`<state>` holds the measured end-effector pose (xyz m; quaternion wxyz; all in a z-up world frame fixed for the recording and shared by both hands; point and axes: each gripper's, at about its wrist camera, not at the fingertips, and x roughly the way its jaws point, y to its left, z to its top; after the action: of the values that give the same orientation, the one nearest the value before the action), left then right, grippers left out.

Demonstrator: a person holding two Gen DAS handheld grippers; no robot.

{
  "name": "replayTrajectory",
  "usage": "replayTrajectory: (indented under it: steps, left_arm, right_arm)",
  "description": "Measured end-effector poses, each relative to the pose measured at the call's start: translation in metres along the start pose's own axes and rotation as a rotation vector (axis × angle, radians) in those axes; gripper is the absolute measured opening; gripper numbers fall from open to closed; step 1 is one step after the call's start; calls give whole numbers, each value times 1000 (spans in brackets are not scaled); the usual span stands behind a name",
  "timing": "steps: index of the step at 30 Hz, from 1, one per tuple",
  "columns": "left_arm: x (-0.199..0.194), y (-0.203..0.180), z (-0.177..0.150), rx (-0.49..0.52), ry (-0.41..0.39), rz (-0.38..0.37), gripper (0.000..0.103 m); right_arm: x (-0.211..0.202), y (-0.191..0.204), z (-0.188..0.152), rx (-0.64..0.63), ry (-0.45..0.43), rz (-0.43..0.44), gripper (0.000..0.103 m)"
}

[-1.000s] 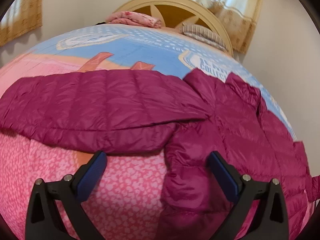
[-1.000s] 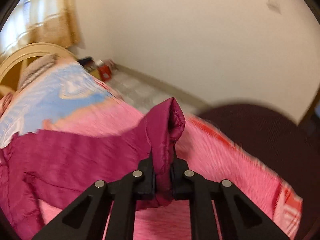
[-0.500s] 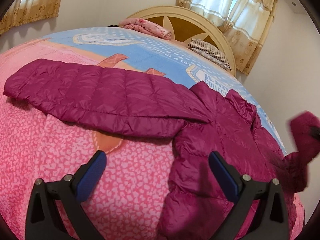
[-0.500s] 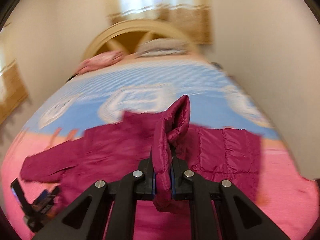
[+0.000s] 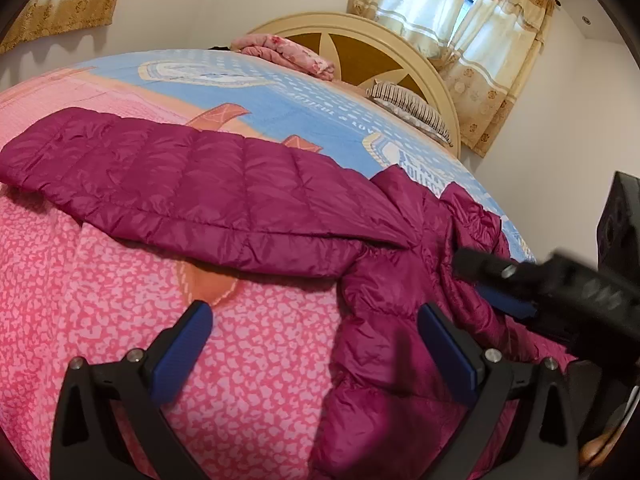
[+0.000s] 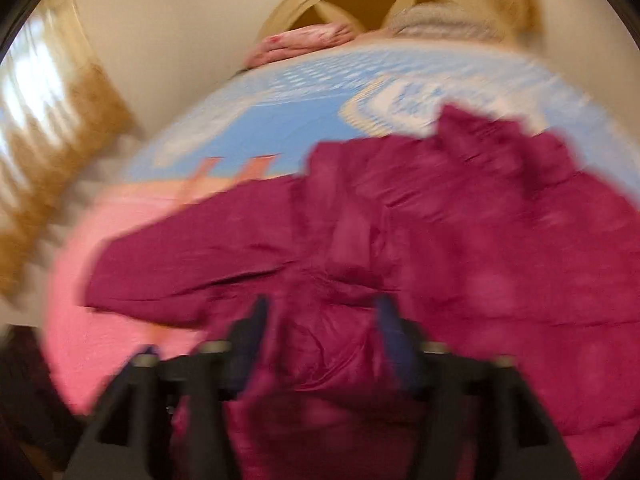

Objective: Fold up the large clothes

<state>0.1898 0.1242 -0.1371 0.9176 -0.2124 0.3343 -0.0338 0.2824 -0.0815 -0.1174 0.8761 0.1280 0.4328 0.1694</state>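
A magenta quilted down jacket (image 5: 248, 200) lies spread across the pink-and-blue bed cover (image 5: 120, 320), its body toward the bed's right edge and one sleeve (image 5: 160, 176) stretched flat toward the left edge, well short of the headboard (image 5: 360, 44). The right gripper (image 6: 320, 324) hovers low over the jacket's body, its jaws having just been opening and now spread, with puffy fabric bulging up between them but not pinched. The left gripper (image 5: 312, 344) waits near the foot of the bed, jaws spread wide, holding nothing, the jacket's side edge just inside its right jaw. The jacket looks light, soft and springy, with a slick shell likely to slide and puff back open after a fold. A firm pinch on a stitched seam, cuff or hem should hold better than a grab at the padded panels.
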Motion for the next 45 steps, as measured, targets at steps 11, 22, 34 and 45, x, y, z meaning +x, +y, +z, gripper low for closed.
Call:
replayTrajectory:
  steps: [11,22,34,45]
  left_arm:
    - [3,-1,0,12,9,13,103]
    - [9,-29,2,158,91,92,103]
    - [45,-121,37,271,21,182,103]
    - [80,-112,14,266,143,266,103]
  right_arm:
    - [-109,-68,-8,15,-185,-279,36]
    - [-92,-134,-47,148,-51,-344,31]
    - [-140,-197,-4,208,-174,-555,31]
    - [-106,-201,-24,166,-138,-644,39]
